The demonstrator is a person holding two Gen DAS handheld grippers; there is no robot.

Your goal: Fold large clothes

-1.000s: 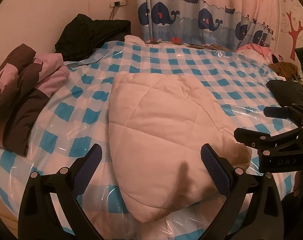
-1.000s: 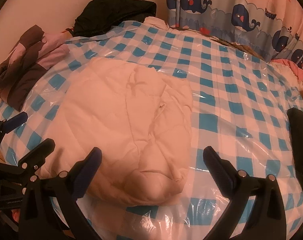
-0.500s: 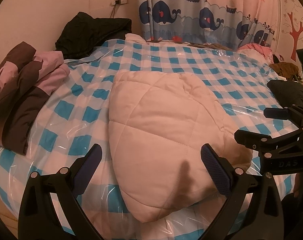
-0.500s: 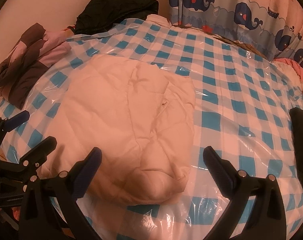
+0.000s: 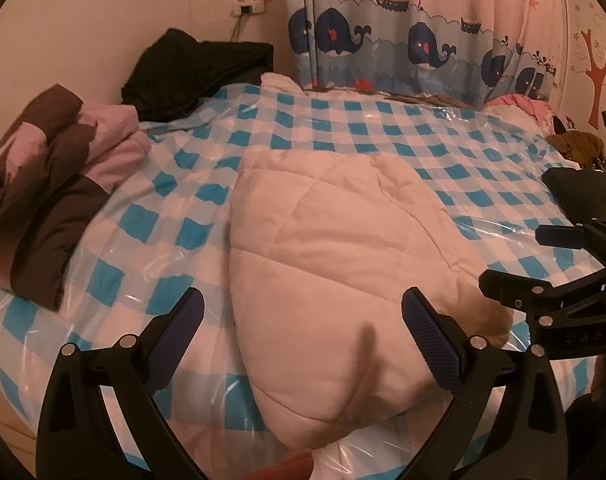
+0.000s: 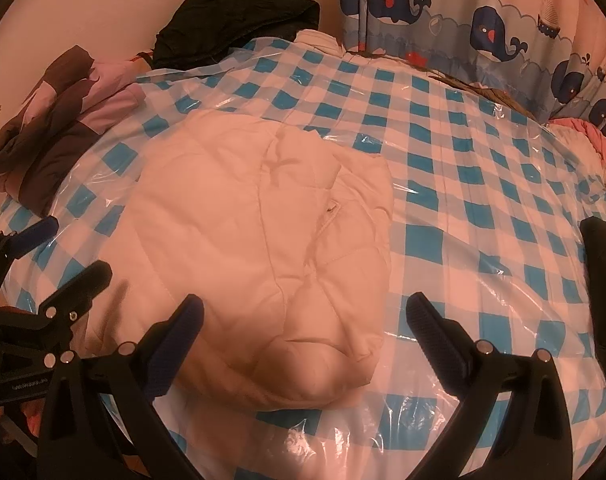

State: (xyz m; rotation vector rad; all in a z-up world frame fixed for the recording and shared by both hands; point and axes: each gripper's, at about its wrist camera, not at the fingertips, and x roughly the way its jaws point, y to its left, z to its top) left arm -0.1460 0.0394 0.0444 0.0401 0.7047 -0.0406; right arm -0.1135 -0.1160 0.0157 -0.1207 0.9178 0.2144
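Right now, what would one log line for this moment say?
left hand-held gripper: open, empty | right hand-held gripper: open, empty | white quilted coat: folded bundle on checked bed

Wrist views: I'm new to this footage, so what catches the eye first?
A puffy cream quilted coat lies folded mid-bed on a blue-checked sheet under clear plastic. The left gripper and right gripper hover open before it. A whale-print curtain hangs behind.
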